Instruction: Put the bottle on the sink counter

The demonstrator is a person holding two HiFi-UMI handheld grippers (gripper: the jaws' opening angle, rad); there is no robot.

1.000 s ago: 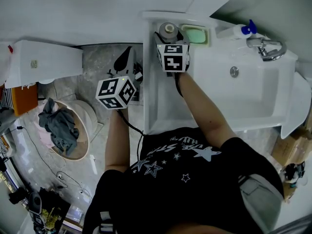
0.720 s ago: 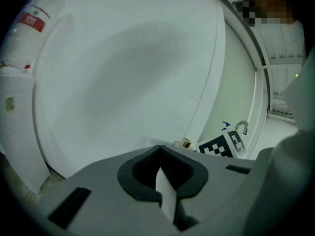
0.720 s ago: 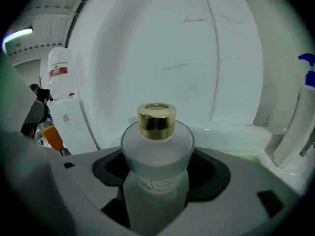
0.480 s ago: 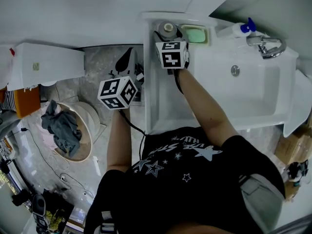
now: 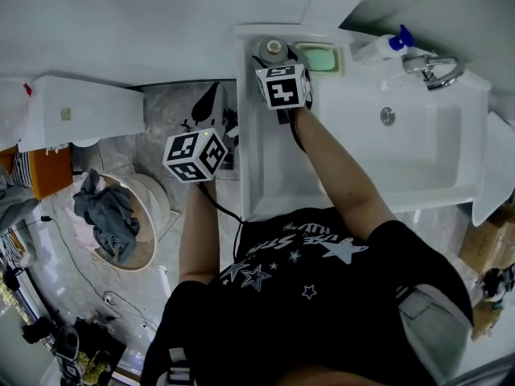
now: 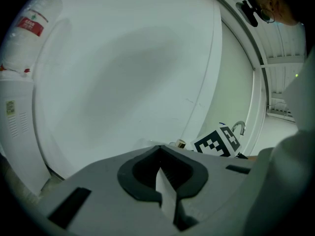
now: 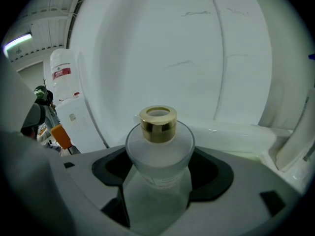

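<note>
Nearest is the person's black, star-printed shirt (image 5: 298,296), with two bare forearms reaching out from it, one gripper in each hand. The left gripper (image 5: 211,107) hangs over the grey floor (image 5: 173,99) just left of the counter; in its own view its two jaws are pressed together with nothing between them. Beyond it, the right gripper (image 7: 157,181) reaches over the sink counter (image 5: 265,159), and its two jaws clamp the sides of the one frosted bottle (image 7: 158,154), which stands upright with a gold collar (image 7: 157,124) at its neck. In the head view that bottle (image 5: 274,51) sits at the counter's back left corner, near the wall; whether its base touches the counter cannot be seen. Just right of it lies one green soap dish (image 5: 320,57). Further right, one spray bottle (image 5: 380,47) with a blue top stands beside the single faucet (image 5: 434,69), above the basin's one drain (image 5: 388,117). Off to the left, well apart from the counter, one round toilet bowl (image 5: 153,215) holds grey cloth (image 5: 105,215).
</note>
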